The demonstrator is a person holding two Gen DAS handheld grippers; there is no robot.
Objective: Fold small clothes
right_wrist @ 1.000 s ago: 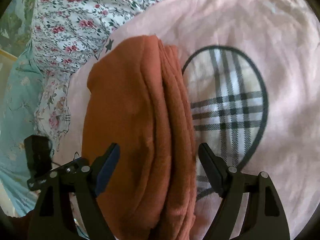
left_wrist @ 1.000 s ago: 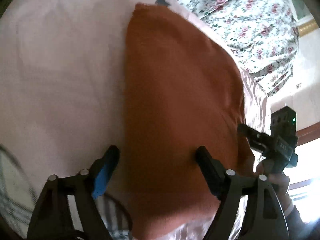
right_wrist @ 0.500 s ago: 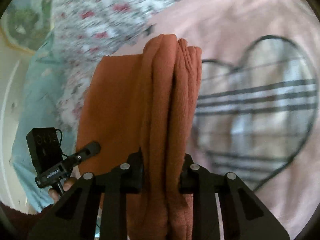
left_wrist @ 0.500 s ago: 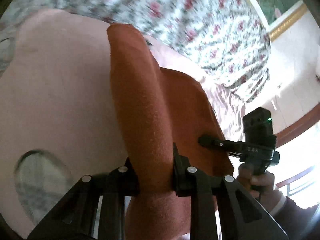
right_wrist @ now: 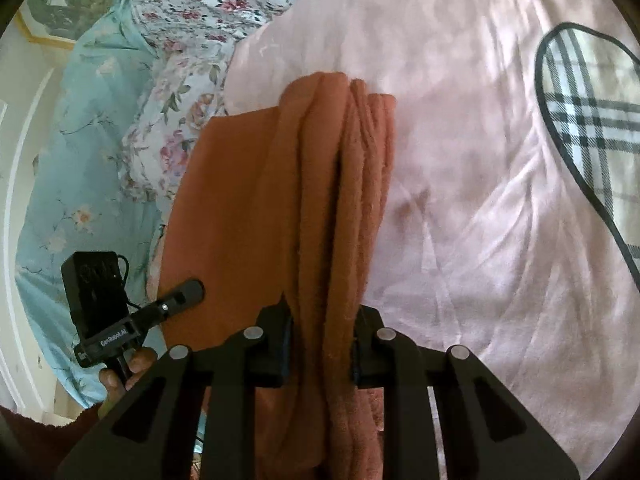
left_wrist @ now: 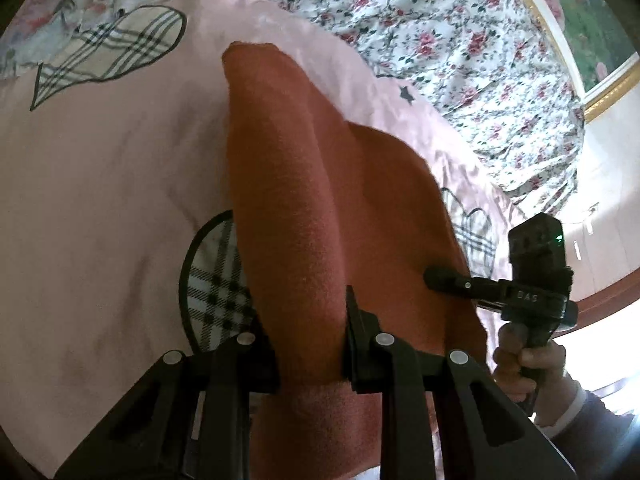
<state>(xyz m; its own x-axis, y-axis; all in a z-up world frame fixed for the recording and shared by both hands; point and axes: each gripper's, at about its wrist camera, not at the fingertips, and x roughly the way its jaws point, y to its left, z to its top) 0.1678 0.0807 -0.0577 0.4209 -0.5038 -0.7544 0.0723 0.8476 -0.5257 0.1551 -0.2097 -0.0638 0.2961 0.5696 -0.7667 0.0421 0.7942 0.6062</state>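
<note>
Now both grippers pinch the rust cloth.
Left gripper point(left_wrist: 310, 344) and right gripper point(right_wrist: 320, 344), jaws having just closed, each clamp a bunched fold of the cloth point(left_wrist: 288, 216), which drapes between them over a pink blanket point(right_wrist: 480, 184) beside floral bedding point(left_wrist: 460, 32).

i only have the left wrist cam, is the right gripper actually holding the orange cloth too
Observer: Yes. In the right wrist view the right gripper has just been closing and is now shut on a bunched edge of the orange cloth, which runs up between its fingers.
Operator: how many layers in there
Observer: Several stacked folds show at that edge; I cannot count them exactly.
Operator: whats past the cloth on that side
Observer: A light blue floral sheet lies beyond the pink blanket, left of the cloth in that view.
</note>
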